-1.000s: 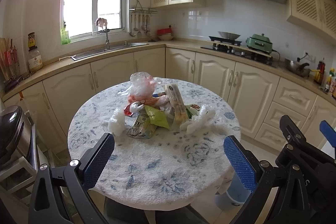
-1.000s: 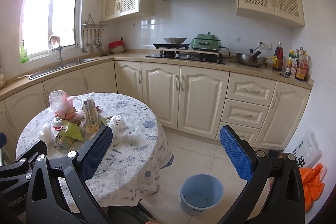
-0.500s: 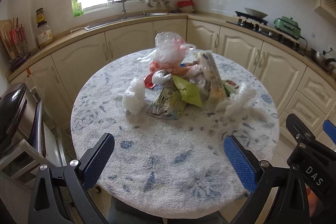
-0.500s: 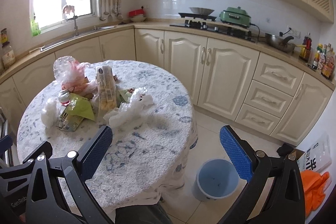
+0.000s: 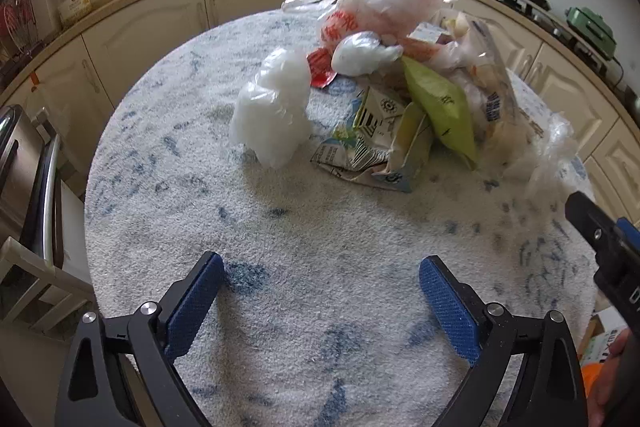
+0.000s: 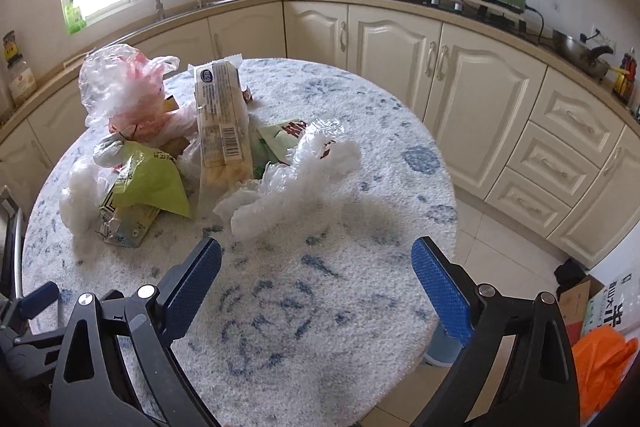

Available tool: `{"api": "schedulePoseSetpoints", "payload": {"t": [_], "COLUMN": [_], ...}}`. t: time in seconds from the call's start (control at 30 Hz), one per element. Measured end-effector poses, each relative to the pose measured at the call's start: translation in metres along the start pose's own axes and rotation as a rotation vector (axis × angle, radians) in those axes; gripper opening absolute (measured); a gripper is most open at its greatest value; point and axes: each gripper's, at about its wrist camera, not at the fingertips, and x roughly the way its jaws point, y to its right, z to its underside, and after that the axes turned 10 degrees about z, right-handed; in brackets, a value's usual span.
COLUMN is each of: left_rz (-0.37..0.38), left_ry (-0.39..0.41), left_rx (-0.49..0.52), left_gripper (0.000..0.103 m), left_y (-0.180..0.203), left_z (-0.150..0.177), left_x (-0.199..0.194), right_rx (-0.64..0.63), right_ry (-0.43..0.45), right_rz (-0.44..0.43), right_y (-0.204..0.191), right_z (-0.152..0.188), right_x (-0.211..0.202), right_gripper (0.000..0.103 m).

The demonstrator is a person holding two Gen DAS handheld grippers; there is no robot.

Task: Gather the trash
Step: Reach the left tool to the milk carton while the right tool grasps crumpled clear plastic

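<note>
Trash [image 5: 400, 75] sits heaped on the round table [image 5: 300, 267], toward twelve o'clock of its middle: a crumpled white bag [image 5: 274, 111] at the pile's nine o'clock, a flattened carton [image 5: 372, 143] beside it, a green wrapper [image 5: 444, 107] and a clear bag [image 6: 120, 83] at the back. The left gripper [image 5: 320, 303] and right gripper [image 6: 316, 287] hang over the bare cloth at six o'clock, jaws spread wide but closing, nothing between them.

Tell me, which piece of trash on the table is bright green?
The lime-green wrapper, leaning on the flattened carton in the pile's middle. The other pieces are white or clear plastic bags, a pale biscuit packet and printed cardboard.
</note>
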Motion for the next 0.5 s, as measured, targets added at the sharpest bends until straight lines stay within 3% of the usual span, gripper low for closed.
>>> {"api": "schedulePoseSetpoints", "payload": {"t": [0.1,0.17,0.4,0.5], "left_rz": [-0.016,-0.016,0.004,0.011], "left_ry": [0.027,0.035,0.087,0.068], "left_rx": [0.007,0.023,0.059,0.069], "left_gripper": [0.097,0.102,0.102,0.102], "left_y": [-0.002,-0.002,-0.004,-0.006], "left_z": [-0.003,-0.004,0.008,0.008], "left_x": [0.008,0.013,0.014,0.013], "right_rx": [0.008,0.011,0.058,0.036], "right_ry": [-0.038,-0.059,-0.139,-0.125], "right_rz": [0.0,0.005,-0.032,-0.01], "right_y": [-0.005,-0.008,-0.015,-0.022], "right_z": [-0.009,-0.015,-0.033,-0.037], "right_x": [0.018,0.029,0.067,0.073], "right_gripper": [0.093,0.082,0.082,0.083]}}
